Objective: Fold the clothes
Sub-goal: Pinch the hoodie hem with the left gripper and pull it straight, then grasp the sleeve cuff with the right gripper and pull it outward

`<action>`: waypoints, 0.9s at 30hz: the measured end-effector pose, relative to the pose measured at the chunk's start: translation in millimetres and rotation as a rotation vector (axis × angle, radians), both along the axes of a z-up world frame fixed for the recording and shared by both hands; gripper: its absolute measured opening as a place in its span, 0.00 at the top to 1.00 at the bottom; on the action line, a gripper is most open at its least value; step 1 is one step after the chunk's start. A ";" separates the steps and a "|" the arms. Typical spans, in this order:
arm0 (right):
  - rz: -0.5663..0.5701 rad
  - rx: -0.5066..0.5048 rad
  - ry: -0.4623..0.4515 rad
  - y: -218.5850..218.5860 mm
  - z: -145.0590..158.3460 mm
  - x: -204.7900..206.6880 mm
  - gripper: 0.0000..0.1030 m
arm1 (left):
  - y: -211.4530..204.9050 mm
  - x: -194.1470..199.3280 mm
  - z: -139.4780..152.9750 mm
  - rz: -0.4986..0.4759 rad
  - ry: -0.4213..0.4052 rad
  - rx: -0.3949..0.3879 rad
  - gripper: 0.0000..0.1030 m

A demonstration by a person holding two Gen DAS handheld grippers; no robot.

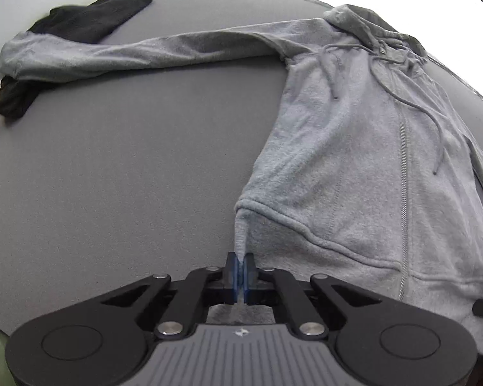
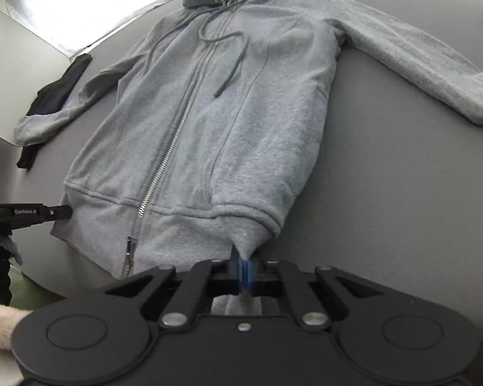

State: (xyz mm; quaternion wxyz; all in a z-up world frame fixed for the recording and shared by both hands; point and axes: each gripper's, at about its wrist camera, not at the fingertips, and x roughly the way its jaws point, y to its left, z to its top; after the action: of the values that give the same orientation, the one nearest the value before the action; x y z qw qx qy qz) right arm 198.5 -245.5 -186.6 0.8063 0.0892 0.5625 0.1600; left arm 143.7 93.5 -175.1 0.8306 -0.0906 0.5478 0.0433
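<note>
on the grey bench (image 1: 112,167), both my claws, left claw (image 1: 240,265) and right claw (image 2: 244,265), pinch the soft, floppy hoodie (image 2: 209,112) by its bottom corners.

The hoodie (image 2: 209,122) is plain light grey with a silver zipper (image 2: 167,157); the tabletop (image 1: 128,160) is darker grey; the crumpled garment (image 1: 93,19) is black.

- Open grey tabletop (image 1: 119,160) left of hoodie (image 1: 354,160) body: broad, bare passage.
- Far-left lane closed by outstretched sleeve (image 1: 112,54) lying over black garment (image 1: 90,19).
- Open tabletop right of hoodie body, bounded farther back by other sleeve (image 2: 418,64).
- Pale slab (image 2: 19,74) at table's left edge, touching black garment.
- Hem corners pinched in left gripper (image 1: 240,268) and right gripper (image 2: 244,268).
</note>
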 end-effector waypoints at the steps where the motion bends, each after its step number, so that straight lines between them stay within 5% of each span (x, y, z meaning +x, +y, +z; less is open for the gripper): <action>1: -0.005 -0.027 -0.020 -5.7 13.8 -4.0 0.97 | -5.2 -6.2 14.6 -0.039 -0.014 -0.021 0.97; 4: -0.063 -0.090 -0.040 -25.1 38.6 -15.7 0.97 | -19.5 -18.5 15.2 -0.117 0.034 -0.005 0.96; 9: -0.049 -0.259 0.042 -22.1 2.5 -26.7 0.84 | -21.2 -22.3 -22.2 -0.104 0.216 0.081 0.88; 10: -0.063 -0.261 0.043 -24.5 2.4 -29.8 0.82 | -18.4 -22.7 -15.2 -0.089 0.184 0.067 0.86; 13: -0.179 -0.147 -0.032 -58.1 19.7 -36.7 0.43 | -16.5 -22.3 11.7 -0.069 0.048 0.060 0.54; 18: -0.318 -0.241 -0.137 -127.3 23.8 -19.4 0.43 | -58.1 5.8 31.5 -0.064 -0.053 0.111 0.50; 23: -0.190 -0.610 -0.284 -188.4 2.1 19.3 0.43 | -140.6 43.7 30.8 -0.061 -0.127 0.108 0.45; 27: -0.041 -0.714 -0.332 -237.2 -23.6 54.8 0.43 | -217.1 68.1 30.6 -0.155 -0.161 0.101 0.44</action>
State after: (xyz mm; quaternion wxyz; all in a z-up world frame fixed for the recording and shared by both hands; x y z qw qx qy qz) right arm 253.3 -482.6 -210.2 0.8696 -0.2129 0.4427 -0.0497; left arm 211.8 -123.6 -144.5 0.8762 -0.0092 0.4818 -0.0008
